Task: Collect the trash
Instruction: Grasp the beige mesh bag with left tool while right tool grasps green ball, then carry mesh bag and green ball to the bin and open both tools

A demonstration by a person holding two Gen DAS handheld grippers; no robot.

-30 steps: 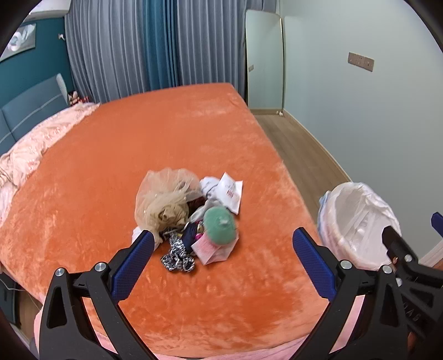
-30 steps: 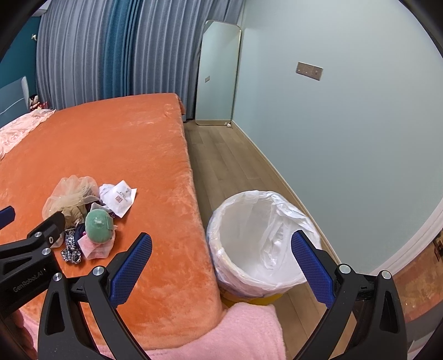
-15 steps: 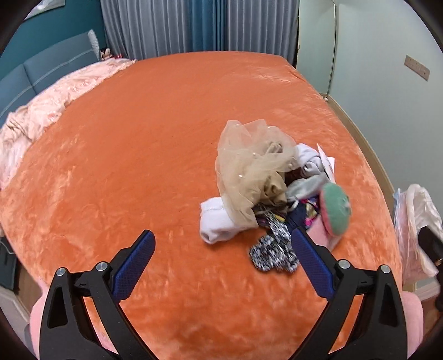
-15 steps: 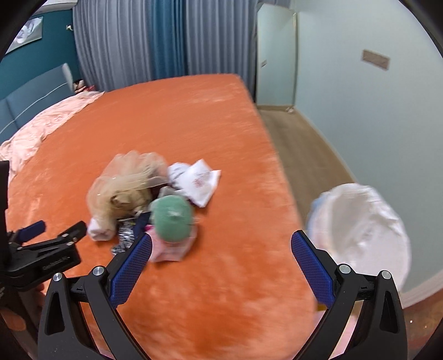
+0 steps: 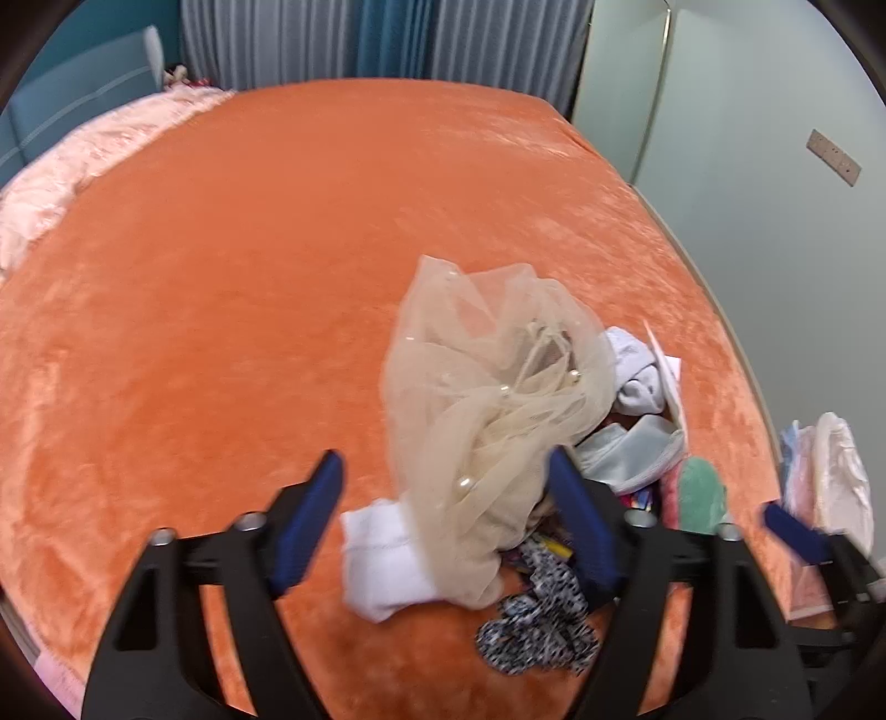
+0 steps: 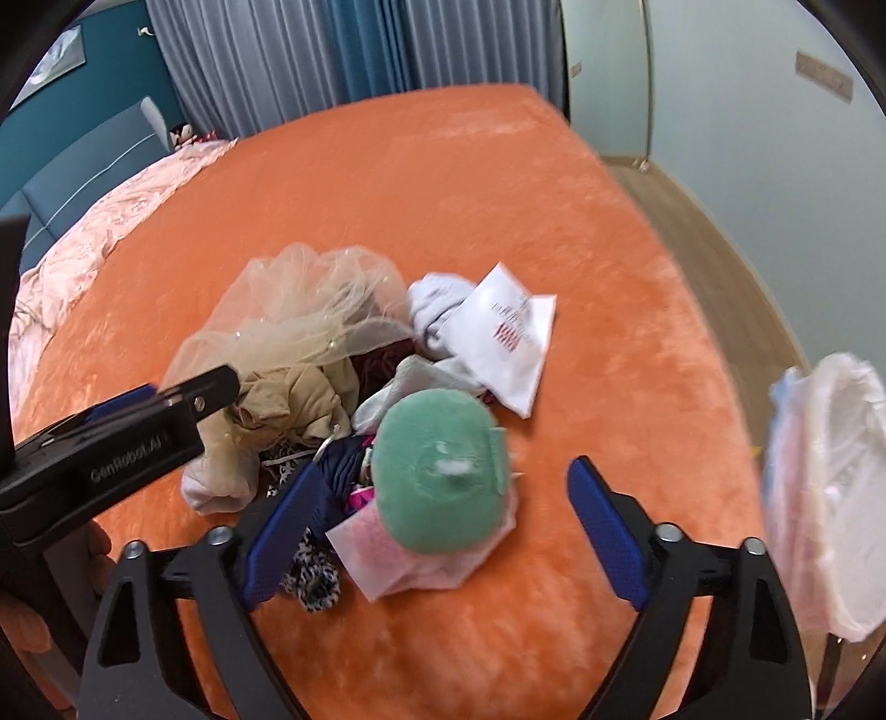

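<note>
A heap of trash lies on the bed (image 5: 277, 266), whose cover is plush orange velvet with a soft sheen. Topmost in the heap is a crumpled beige tulle (image 5: 493, 399), sheer and netlike, dotted with small pearly beads. Under its near edge sits a white sock (image 5: 382, 559), thick and ribbed. Beside that lies a black-and-white speckled scrunchie (image 5: 537, 626), ruffled in shape.

The left tongs (image 5: 443, 526) are spread wide, their blue ribbed pads flanking the lower part of the tulle and the sock without pinching either.

From the right wrist, a round green cap (image 6: 437, 476) of matte foam-like stuff rests on a pink-and-white tissue (image 6: 398, 559). The right tongs (image 6: 443, 537) stand spread on either side of the cap and grip nothing. Behind the cap lie a flat white paper packet (image 6: 504, 343) with red print, a bunched pale sock (image 6: 437, 304) and a wad of tan cloth (image 6: 288, 393).

Off the bed's right edge stands a bin (image 6: 830, 498) lined with a thin, glossy white plastic bag, blurred here. Grey and blue pleated curtains (image 6: 310, 50) hang behind the bed.
</note>
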